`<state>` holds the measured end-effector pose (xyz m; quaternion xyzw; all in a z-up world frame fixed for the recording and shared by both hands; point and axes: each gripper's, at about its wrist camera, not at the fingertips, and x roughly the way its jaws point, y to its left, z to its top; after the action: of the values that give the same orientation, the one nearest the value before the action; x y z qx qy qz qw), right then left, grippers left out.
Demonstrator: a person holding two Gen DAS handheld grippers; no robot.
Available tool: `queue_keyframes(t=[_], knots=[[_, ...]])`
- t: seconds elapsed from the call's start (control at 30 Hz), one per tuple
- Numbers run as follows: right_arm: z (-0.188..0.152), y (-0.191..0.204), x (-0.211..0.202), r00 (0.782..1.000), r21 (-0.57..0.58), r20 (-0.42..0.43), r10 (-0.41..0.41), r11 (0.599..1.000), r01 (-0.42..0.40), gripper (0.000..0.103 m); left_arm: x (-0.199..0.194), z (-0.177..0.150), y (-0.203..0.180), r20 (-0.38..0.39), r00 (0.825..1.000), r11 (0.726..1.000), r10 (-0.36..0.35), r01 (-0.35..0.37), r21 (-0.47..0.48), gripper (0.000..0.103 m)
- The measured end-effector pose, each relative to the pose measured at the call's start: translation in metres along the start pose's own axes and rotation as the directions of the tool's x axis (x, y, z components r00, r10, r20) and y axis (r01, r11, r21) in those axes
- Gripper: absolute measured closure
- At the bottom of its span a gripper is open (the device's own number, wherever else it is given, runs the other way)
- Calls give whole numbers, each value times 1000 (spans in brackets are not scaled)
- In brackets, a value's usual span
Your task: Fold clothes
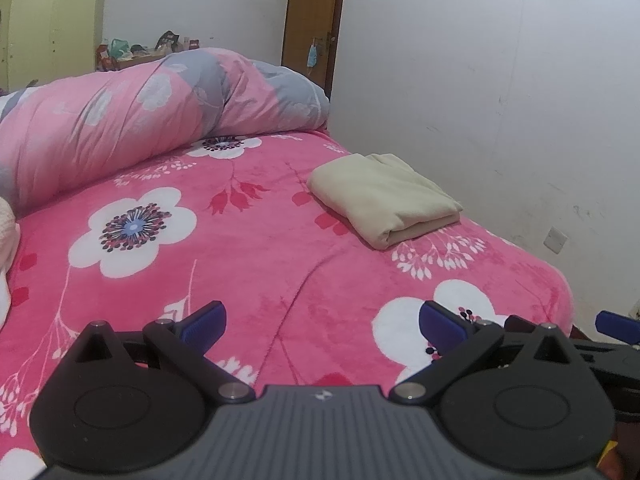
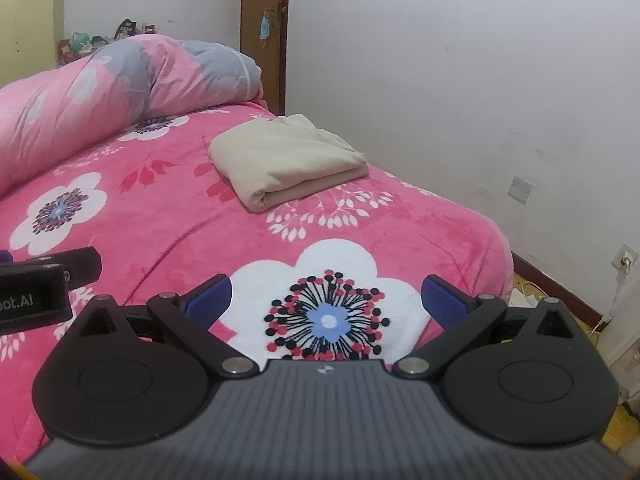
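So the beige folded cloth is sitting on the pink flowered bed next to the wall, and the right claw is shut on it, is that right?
Not quite. The beige folded cloth does lie on the pink flowered bed near the wall, but the right claw is open and empty, well short of the cloth. The right wrist view shows it.

Both wrist views are evenly lit by soft, diffuse indoor light, with faint shadows and no glare. Fisheye distortion bows the white wall [image 1: 480,100] and the bed [image 2: 400,220] at the edges; corners are vignetted dark. Far clutter looks soft.
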<state>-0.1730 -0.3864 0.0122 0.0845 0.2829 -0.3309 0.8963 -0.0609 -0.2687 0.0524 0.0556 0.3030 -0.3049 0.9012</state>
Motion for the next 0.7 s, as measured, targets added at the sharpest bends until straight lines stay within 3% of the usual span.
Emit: queue_keyframes(t=[0.7], knots=[[-1,-4,0,1000,3,3,-5,1000,5,1,-2,-1,-2,2,1000,1000,3,-3,0,0]])
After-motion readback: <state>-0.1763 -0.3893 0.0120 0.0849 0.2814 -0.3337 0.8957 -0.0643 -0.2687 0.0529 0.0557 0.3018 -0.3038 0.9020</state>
